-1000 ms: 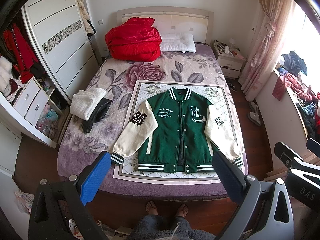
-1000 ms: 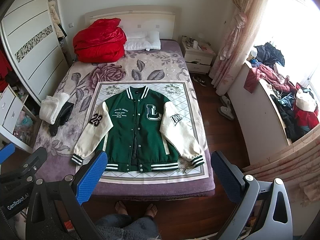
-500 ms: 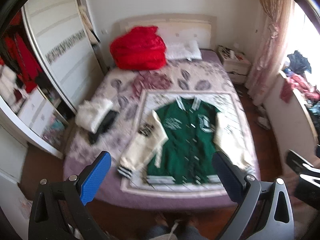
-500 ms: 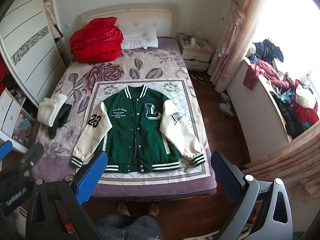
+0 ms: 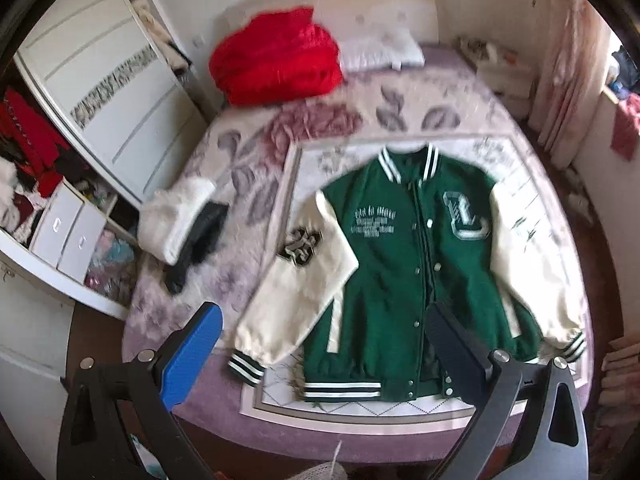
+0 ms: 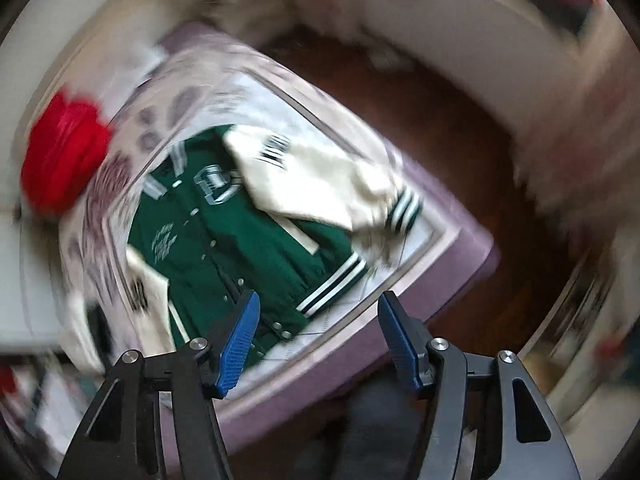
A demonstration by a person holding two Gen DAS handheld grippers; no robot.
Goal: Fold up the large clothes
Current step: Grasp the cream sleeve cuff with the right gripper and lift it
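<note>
Sizing up the varsity jacket (image 5: 416,264), spread flat, front up, on the bed (image 5: 240,408).
My left gripper (image 5: 324,356) and right gripper (image 6: 320,338) gape, holding nothing; the jacket looks thick, heavy, floppy, so I'd pinch a ribbed cuff (image 5: 246,368) or shoulder seam.

The left gripper (image 5: 326,350) has black arms with round silver screws, one bright blue bumpy pad (image 5: 195,354) and one dark pad. The right gripper (image 6: 319,340) looks the same, black with silver screws, but both its pads (image 6: 239,340) are blue.
</note>
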